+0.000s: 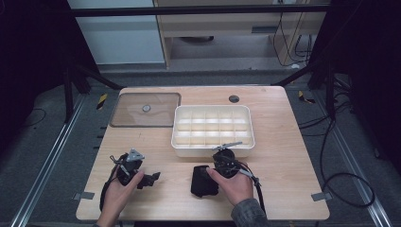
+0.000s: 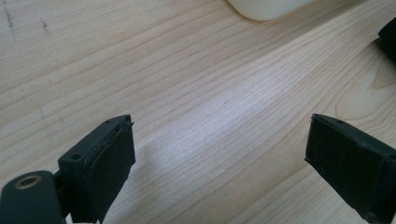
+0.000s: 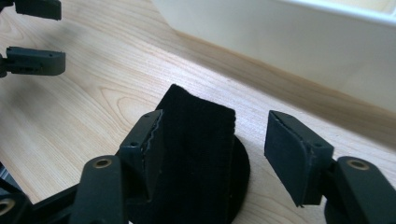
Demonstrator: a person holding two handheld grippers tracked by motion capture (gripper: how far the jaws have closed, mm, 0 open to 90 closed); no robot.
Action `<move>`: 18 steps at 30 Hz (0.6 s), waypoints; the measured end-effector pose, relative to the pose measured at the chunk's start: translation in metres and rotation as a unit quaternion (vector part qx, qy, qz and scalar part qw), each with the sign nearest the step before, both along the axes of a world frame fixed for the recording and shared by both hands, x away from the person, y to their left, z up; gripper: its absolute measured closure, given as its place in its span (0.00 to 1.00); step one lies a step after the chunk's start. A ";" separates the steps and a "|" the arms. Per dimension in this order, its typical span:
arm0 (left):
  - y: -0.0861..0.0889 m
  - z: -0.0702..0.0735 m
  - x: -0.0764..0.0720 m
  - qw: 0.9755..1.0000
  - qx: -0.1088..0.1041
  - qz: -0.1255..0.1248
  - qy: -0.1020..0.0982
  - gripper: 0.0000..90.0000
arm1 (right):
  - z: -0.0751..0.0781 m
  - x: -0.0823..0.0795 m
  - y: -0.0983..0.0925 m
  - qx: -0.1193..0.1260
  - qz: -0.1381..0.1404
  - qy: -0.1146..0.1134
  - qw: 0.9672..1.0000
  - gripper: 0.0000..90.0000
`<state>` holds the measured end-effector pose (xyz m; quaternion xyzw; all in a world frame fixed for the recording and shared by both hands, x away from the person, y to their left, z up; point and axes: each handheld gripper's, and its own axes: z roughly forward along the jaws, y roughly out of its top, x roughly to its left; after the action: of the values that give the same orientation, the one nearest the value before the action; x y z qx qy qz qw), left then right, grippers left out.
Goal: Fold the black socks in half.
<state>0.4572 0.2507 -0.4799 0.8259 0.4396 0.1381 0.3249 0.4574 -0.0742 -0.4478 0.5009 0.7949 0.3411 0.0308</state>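
A folded piece of black fabric (image 1: 202,185) lies on the wooden table (image 1: 283,165) in front of the white compartment tray (image 1: 213,150). My right gripper (image 1: 208,173) reaches over it from the right. In the right gripper view the fabric (image 3: 196,154) stands up between the jaws of the right gripper (image 3: 217,128). One pad touches the fabric and the other stands off with a gap, so the gripper is open. My left gripper (image 1: 153,178) rests low at the front left, open (image 2: 219,135), with bare wood between its jaws.
The tray's several compartments look empty, and its wall (image 3: 289,42) rises close behind the fabric. A clear lid (image 1: 142,116) lies flat at the back left. The left gripper's jaws (image 3: 35,35) show far off in the right gripper view. Dark floor surrounds the table.
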 end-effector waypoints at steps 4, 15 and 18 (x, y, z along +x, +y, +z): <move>0.001 -0.004 -0.001 1.000 0.007 0.004 0.001 0.09 | -0.003 0.001 0.001 -0.001 -0.001 0.004 1.000 0.41; 0.004 -0.006 -0.003 1.000 0.006 0.011 0.003 0.09 | -0.017 0.000 0.002 0.008 -0.002 0.017 1.000 0.40; 0.004 -0.006 -0.003 1.000 0.006 0.010 0.005 0.09 | -0.019 0.001 0.004 0.008 0.001 0.017 1.000 0.40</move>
<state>0.4540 0.2550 -0.4863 0.8240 0.4487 0.1401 0.3164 0.4581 -0.0699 -0.4669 0.5062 0.7930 0.3387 0.0131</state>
